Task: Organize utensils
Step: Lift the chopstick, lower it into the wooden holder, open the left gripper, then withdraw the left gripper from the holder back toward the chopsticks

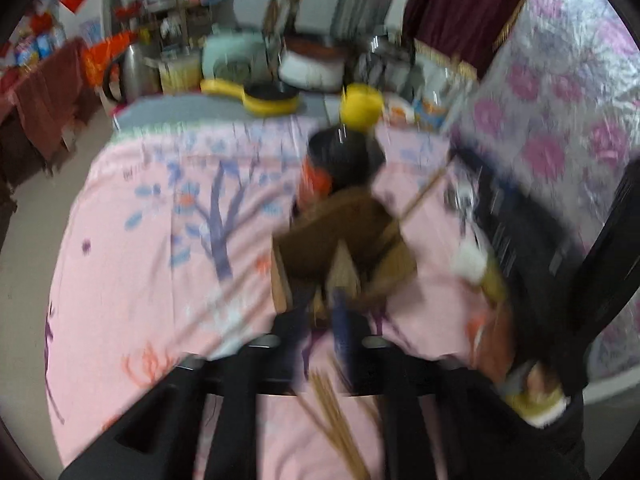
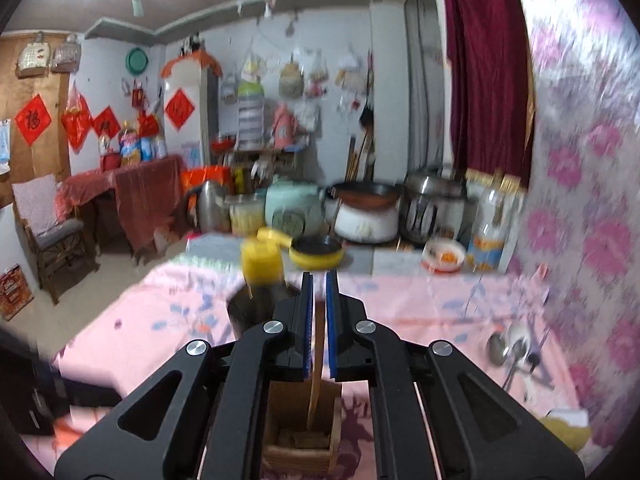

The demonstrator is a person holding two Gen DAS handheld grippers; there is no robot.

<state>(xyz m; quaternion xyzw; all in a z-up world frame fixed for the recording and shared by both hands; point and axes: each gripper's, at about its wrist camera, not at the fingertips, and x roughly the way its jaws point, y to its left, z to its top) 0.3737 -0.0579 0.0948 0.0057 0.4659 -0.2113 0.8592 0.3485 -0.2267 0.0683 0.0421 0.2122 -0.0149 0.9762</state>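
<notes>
- Pink cloth with a tree print covers the table (image 1: 120, 240), and everything I work on sits on it.
- On my left side, the left gripper (image 1: 320, 344) hovers low over the cloth; this view is badly smeared, so I cannot tell whether its fingers are clenched or released.
- Loose chopsticks (image 1: 332, 412) lie in a bundle on the cloth just under that gripper.
- Ahead of it stands the wooden holder (image 1: 344, 256), a square brown box that looks tilted, with one chopstick (image 1: 420, 196) slanting out of it toward the upper right.
- Behind the holder stands a dark bottle (image 1: 340, 156) with a yellow cap (image 1: 361, 106).
- Further right, my right gripper (image 2: 319, 312) hangs directly over the open wooden holder (image 2: 300, 412).
- Its blue-padded fingers (image 2: 307, 320) stand nearly closed on either side of a single upright chopstick (image 2: 318, 360), whose lower end is down inside the holder; I cannot tell whether the pads actually pinch it.
- Well off to the right, near the flowered wall covering, metal spoons (image 2: 508, 348) lie on the cloth.
- At the far table edge sit a yellow pan (image 2: 316, 250) and a white bowl (image 2: 444, 254).
</notes>
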